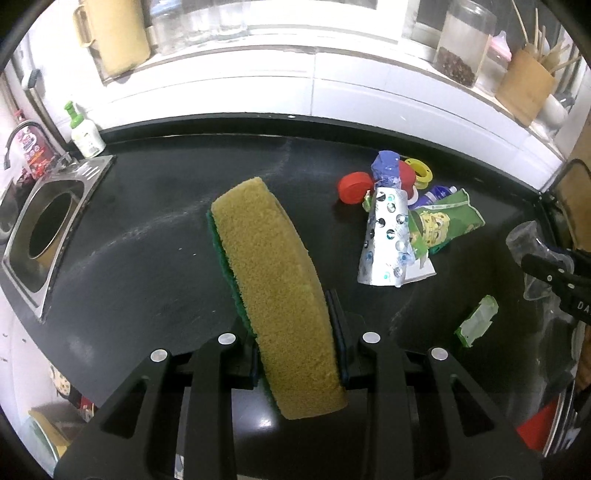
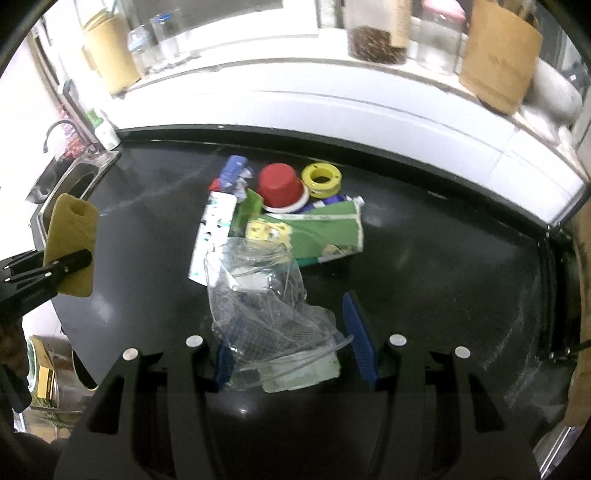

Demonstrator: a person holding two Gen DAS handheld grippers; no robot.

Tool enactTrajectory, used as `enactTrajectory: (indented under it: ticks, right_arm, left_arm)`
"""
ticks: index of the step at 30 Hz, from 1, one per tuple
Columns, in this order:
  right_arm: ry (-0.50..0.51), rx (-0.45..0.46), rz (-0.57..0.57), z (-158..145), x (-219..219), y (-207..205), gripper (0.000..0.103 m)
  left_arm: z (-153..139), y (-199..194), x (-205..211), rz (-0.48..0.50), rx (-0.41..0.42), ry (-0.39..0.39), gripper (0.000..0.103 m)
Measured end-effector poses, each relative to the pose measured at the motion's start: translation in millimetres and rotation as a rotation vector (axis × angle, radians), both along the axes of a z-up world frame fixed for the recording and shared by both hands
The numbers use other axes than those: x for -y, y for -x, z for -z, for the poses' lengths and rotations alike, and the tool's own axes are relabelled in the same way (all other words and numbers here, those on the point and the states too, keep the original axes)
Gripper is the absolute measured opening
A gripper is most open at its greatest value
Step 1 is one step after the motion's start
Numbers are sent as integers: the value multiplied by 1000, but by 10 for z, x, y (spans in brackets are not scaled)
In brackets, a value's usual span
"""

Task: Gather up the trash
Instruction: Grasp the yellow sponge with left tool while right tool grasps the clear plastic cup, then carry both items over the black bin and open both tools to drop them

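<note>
Coarse, porous yellow foam sponge with green scouring back [image 1: 273,280]; crinkled clear plastic wrapper [image 2: 266,302], glossy; smooth dark surface [image 1: 155,229], faintly sheened; brushed steel sink [image 1: 48,221].

Home kitchen. Dark bench [image 1: 155,236] w/ steel sink [image 1: 48,236] + tap [image 1: 22,136] at left, dish soap bottle [image 1: 85,133] beside it. White tiled ledge [image 1: 332,77] behind w/ glass jars [image 1: 463,44], wooden utensil holder [image 1: 524,85], cutting board [image 1: 114,33].
</note>
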State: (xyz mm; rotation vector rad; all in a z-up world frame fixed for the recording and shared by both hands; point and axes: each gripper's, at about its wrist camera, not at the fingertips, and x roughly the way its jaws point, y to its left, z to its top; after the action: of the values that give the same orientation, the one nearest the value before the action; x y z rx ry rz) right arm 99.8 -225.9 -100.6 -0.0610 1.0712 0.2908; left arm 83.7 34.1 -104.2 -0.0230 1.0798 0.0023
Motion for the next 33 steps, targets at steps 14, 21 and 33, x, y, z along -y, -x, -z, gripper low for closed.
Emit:
enactTrajectory:
  ticks: [14,21,33]
  right_arm:
    - [-49,38,-332,-371,-1695,117,53]
    - [-81,20,-597,-397,-3061,526,53]
    - [-80,-66,-985,-167,-4983,1690,53]
  left_arm:
    - [-374,847,-1091,-223,80,-46,28]
    - [-307,1653,-1924,-457,56,-65,29]
    - [-16,3061,-3040,-805,8,-32,29]
